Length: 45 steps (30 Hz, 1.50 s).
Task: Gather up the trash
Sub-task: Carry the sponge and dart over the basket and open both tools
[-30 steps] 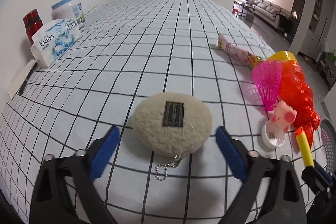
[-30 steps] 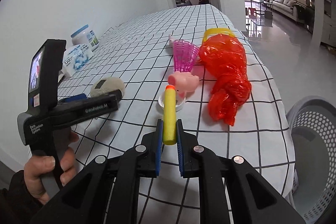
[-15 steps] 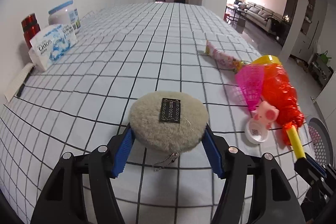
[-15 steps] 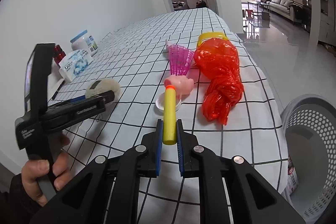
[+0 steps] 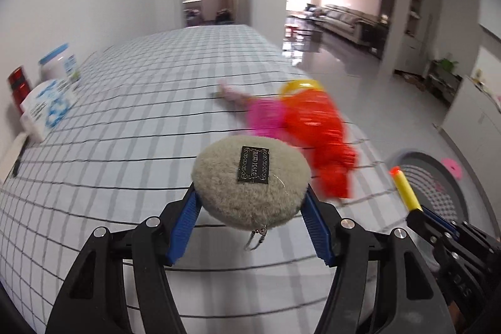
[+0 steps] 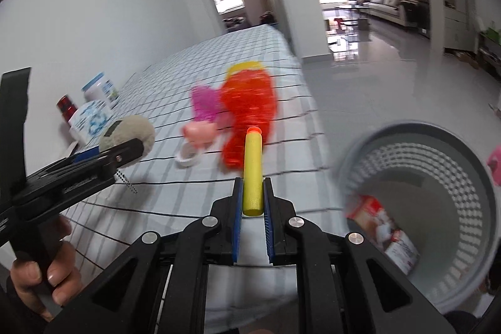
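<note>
My left gripper is shut on a round beige plush pouch with a black label and a small chain, held above the checked tablecloth. The pouch also shows in the right wrist view. My right gripper is shut on a yellow foam dart with an orange tip, lifted near the table's right edge. The dart also shows in the left wrist view. A grey perforated basket stands on the floor to the right, with a packet inside.
On the table lie a red plastic bag, a pink shuttlecock, a pink pig toy and a white cap. A tissue pack, a white jar and a red can stand by the left wall.
The left gripper closed on the plush pouch and lifted it off the table. Both grippers swung right, bringing the basket into view. The right gripper still holds the dart.
</note>
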{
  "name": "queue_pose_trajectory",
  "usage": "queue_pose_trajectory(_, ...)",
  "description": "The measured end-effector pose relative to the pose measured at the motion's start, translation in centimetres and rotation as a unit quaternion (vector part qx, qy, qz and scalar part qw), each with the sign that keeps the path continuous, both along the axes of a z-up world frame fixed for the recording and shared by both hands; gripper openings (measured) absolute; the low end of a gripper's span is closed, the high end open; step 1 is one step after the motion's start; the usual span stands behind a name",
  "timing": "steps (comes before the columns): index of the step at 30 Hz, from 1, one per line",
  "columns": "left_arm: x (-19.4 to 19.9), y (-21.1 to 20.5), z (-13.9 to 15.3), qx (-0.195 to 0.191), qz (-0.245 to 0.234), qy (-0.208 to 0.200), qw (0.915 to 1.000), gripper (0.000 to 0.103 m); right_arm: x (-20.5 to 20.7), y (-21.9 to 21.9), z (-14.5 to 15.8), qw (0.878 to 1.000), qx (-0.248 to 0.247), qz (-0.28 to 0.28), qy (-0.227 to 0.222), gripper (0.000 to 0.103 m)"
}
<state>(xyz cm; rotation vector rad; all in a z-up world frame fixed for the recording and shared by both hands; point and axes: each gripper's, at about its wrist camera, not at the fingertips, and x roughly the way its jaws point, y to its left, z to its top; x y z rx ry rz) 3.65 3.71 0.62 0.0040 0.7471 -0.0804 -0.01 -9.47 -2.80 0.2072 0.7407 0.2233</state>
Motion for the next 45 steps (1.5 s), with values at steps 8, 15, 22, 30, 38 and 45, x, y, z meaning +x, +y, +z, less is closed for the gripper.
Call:
queue_pose_trajectory(8,-0.4,-8.8,0.1,0.000,-0.105,0.002,0.9945,0.062,-2.5,-7.6,-1.1,0.996,0.004,-0.091,0.011,0.012)
queue_pose_trajectory(15,-0.1,-14.9,-1.7,0.009,-0.178,0.023,0.9838,0.062,-4.2,-12.8,-2.5,0.987,0.013,-0.159,0.028,0.012)
queue_pose_trajectory(22,0.8,-18.6,-4.3,0.025,-0.218,0.052,0.9743,0.062,-4.3,-14.8,-4.0,0.982,0.016,-0.182,0.044,0.012)
queue_pose_trajectory(30,1.8,-20.4,-6.1,0.032,-0.232,0.074,0.9694,0.062,-3.7,-15.9,-5.1,0.980,0.020,-0.188,0.059,0.012)
queue_pose_trajectory(38,2.4,-20.7,-6.9,0.035,-0.226,0.082,0.9701,0.064,-2.8,-16.0,-5.6,0.980,0.021,-0.184,0.067,0.012)
queue_pose_trajectory(45,2.3,-20.7,-6.7,0.041,-0.220,0.075,0.9717,0.068,-2.8,-16.2,-5.4,0.979,0.019,-0.193,0.056,0.033)
